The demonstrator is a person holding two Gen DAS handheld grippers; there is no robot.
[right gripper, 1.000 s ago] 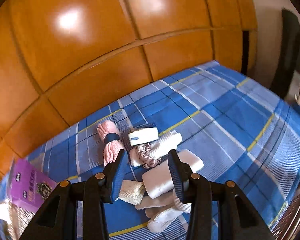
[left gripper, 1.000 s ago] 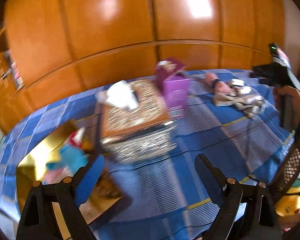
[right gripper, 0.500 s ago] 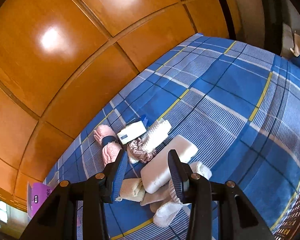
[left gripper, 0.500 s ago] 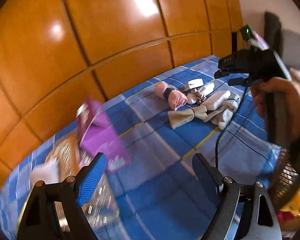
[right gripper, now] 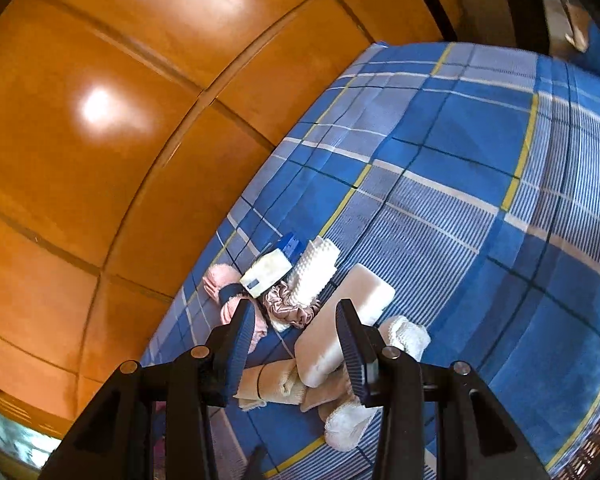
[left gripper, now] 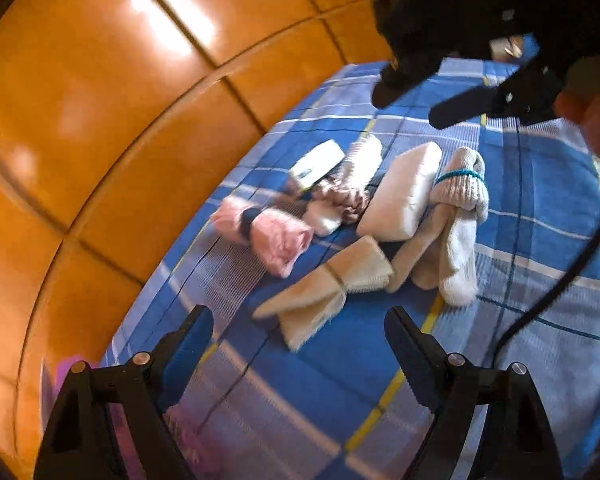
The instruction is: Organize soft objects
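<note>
A heap of rolled socks (left gripper: 456,216), a pink bundle (left gripper: 268,236), a tied beige cloth (left gripper: 328,284) and a white pad (left gripper: 404,192) lay unsorted on the plaid bedspread (right gripper: 460,168), near the wooden wall (right gripper: 120,120). Both the left gripper (left gripper: 300,344) and right gripper (right gripper: 296,340) hung open and empty; sorting looked barely begun.

Home bedroom: bed under a blue plaid sheet (right gripper: 452,184), glossy orange wooden wardrobe panels (right gripper: 112,128) behind, rolled socks (left gripper: 456,216) near the sheet's middle.

Left gripper (left gripper: 298,340) with jaws wide apart, right gripper (right gripper: 296,336) also parted, both empty.
</note>
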